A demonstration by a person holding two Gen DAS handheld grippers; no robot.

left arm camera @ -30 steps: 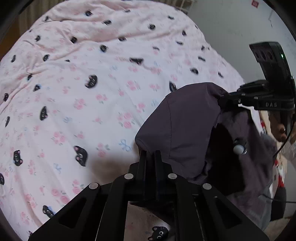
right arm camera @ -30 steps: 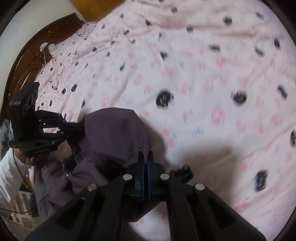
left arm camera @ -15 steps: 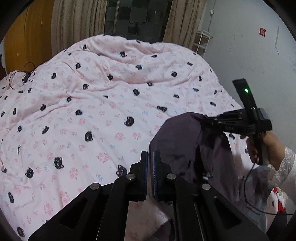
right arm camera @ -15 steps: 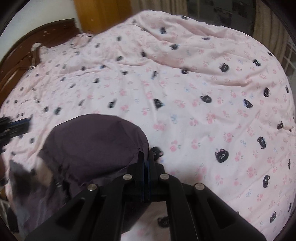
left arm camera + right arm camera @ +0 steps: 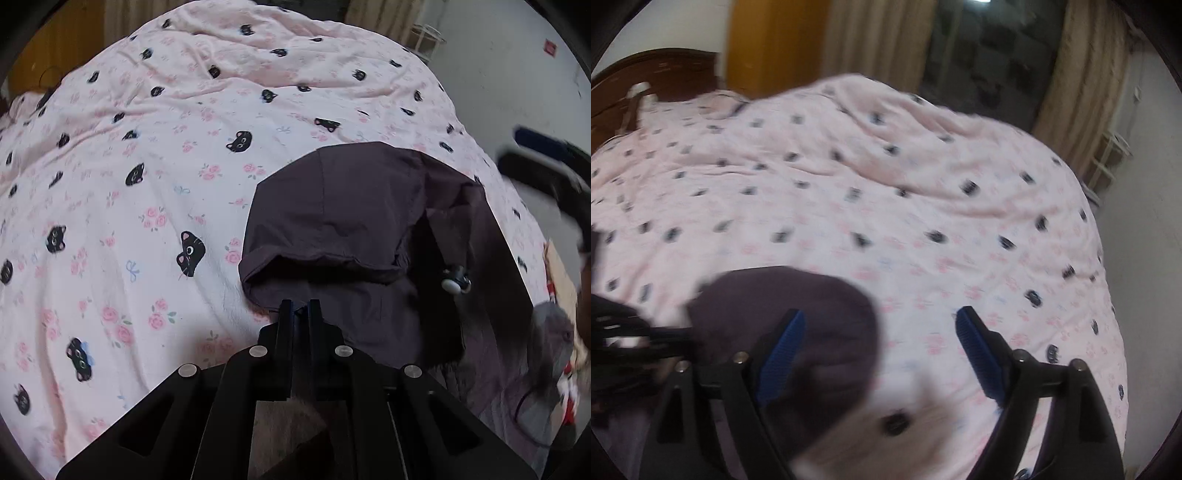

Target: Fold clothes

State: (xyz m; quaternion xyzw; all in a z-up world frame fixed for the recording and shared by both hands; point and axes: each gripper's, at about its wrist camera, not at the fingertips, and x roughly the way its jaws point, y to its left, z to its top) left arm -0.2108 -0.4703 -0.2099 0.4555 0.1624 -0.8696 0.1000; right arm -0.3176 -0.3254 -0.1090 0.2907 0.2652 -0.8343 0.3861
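A dark purple-grey cloth garment (image 5: 343, 221) lies on a pale pink quilt printed with black cat faces and small pink roses (image 5: 147, 192), its smooth rounded panel spread just ahead of the left gripper (image 5: 299, 308) and its hemmed edge folded over right at the fingertips. That gripper's two black fingers (image 5: 285, 314) stand nearly together, pinching the garment's near edge between them. To the right of those fingers the cloth opens into darker folds, where a small white round toggle on a cord (image 5: 452, 283) rests against the fabric, and further right the garment droops off the side of the bed. In the right wrist view, which is blurred by motion, the same garment (image 5: 798, 314) shows as a dark rounded mound on the quilt (image 5: 923, 206), reaching up behind the left-hand finger, while the right gripper (image 5: 879, 325) has its blue-padded fingers (image 5: 975, 343) spread wide apart with nothing between them; the right-hand finger is over bare quilt. Beyond the fingertips the quilt runs to a dark brown wooden headboard (image 5: 646, 74) at the far left, an orange-brown wooden panel (image 5: 775, 40) and beige curtains (image 5: 1082, 85). In the left wrist view a small red sign (image 5: 550, 47) hangs on the grey wall far to the right; its writing is too small to read.
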